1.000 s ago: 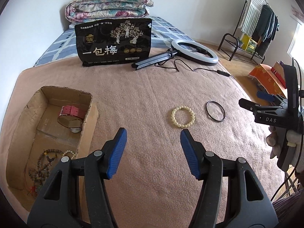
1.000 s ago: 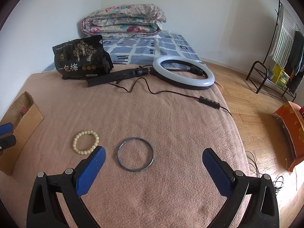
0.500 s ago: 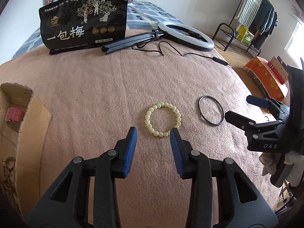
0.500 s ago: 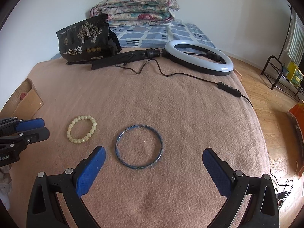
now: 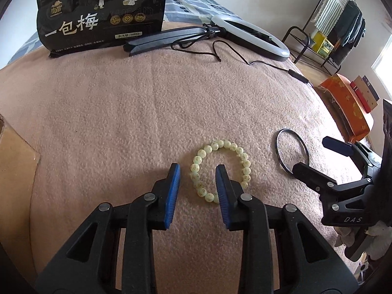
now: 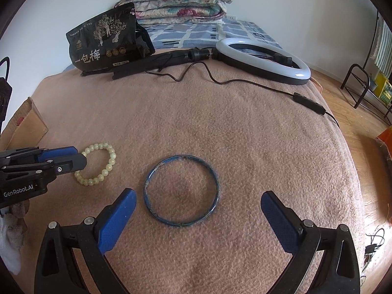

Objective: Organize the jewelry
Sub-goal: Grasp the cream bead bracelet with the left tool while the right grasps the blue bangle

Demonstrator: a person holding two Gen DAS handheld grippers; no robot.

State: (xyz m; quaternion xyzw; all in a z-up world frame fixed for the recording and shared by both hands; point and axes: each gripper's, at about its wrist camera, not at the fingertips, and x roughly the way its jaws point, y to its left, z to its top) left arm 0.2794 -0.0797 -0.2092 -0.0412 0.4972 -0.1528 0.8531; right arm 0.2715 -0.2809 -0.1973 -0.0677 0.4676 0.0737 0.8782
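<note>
A pale green bead bracelet (image 5: 235, 149) lies flat on the pink blanket; it also shows in the right wrist view (image 6: 111, 155). My left gripper (image 5: 198, 169) is open, its jaws astride the bracelet's near-left arc, right finger inside the loop. A thin blue bangle (image 6: 181, 191) lies to the right of the bracelet; it also shows in the left wrist view (image 5: 291, 147). My right gripper (image 6: 198, 201) is wide open just in front of the bangle, holding nothing. A cardboard box (image 6: 27, 120) sits at the left.
A black snack bag (image 5: 103, 12) stands at the back. A ring light (image 6: 264, 58) on a folded stand, with its cable (image 6: 257, 85), lies beside the bag. Folded quilts (image 6: 178, 0) are behind. The bed's edge drops to wooden floor at the right.
My left gripper has moved forward from the box onto the bead bracelet and narrowed its jaws around the near arc. My right gripper has moved closer to the bangle, still wide open.
</note>
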